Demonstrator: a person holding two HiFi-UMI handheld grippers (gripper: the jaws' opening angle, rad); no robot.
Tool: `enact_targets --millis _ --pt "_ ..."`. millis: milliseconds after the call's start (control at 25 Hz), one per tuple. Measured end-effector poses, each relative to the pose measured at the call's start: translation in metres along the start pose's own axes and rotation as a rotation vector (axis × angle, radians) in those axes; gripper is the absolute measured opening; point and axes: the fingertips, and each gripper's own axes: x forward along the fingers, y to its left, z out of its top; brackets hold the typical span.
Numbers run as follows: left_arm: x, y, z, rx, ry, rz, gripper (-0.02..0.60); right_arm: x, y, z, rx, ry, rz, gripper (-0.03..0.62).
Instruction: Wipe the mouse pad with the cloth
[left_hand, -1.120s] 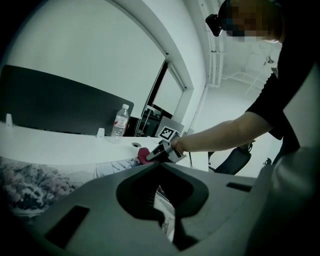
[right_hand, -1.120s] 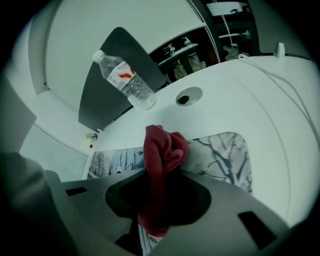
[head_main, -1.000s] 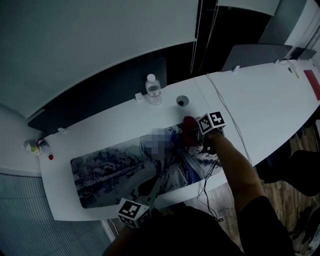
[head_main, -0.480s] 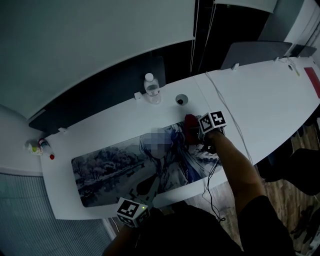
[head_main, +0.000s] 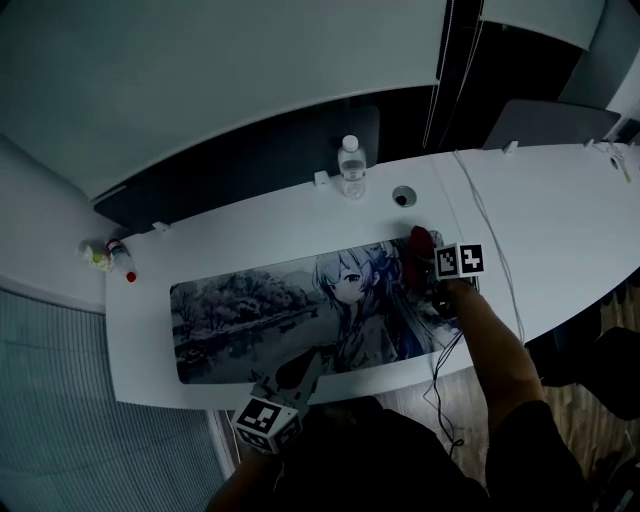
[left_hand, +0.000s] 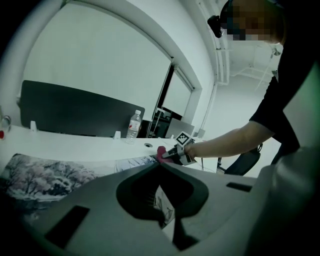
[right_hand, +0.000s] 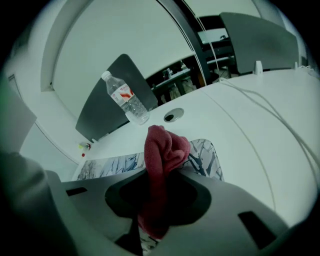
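Pad (head_main: 240, 312): long printed mat lying flat along the near side of the desk (head_main: 560, 215), its near edge close to the desk edge.
Cloth (right_hand: 163, 150): red, bunched, over the pad's right end; the head view shows only a small red lump (head_main: 420, 245) there.
Right gripper (right_hand: 159, 176): jaws pinching the cloth, which stands up between them and hangs below; this grip shows only in its own view.
Left gripper (left_hand: 162, 168): jaws pressed together tip to tip, nothing between them; it sits at the pad's near edge, about midway along, and the pad print shows through the gap behind the tips.
Arm (left_hand: 232, 141): in the left gripper view it reaches to the pad's right end.
Head view only: the pad's full length, with the left half bare.
Room beyond pad: bare desk runs along the far edge and widely past the right end; a narrow strip past the left end.
Bottle (head_main: 350, 166): clear, capped, upright, beyond the pad's far edge; fill level cannot be told.
Hole (head_main: 403, 196): round desk opening beyond the pad's far right corner, right of the bottle.
Cable (head_main: 492, 245): thin line across the desk, right of the pad.
Small items (head_main: 106, 258): at the desk's corner past the pad's left end; too small to tell.
Panel (head_main: 250, 160): dark, behind the desk's far edge.
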Motion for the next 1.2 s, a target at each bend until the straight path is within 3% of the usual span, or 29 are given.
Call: enact_targets --millis 240,440,840,1200 --pt "-0.036 0.011 -0.011 -0.025 -0.024 0.048 0.006 -0.025 0.024 -0.032 -0.047 -0.138 -0.015 0.107" --pt "-0.07 0.009 -0.025 -0.03 -0.039 0.049 0.005 -0.055 0.067 -0.067 -0.036 -0.226 0.033 0.107" --pt "-0.166 -0.014 -0.056 -0.004 -0.094 -0.008 0.005 -0.139 0.23 -0.151 -0.061 -0.419 0.2 0.107" --pt "-0.266 -0.05 -0.095 0.005 -0.128 -0.045 0.005 -0.207 0.352 -0.255 -0.192 -0.474 0.282 0.107"
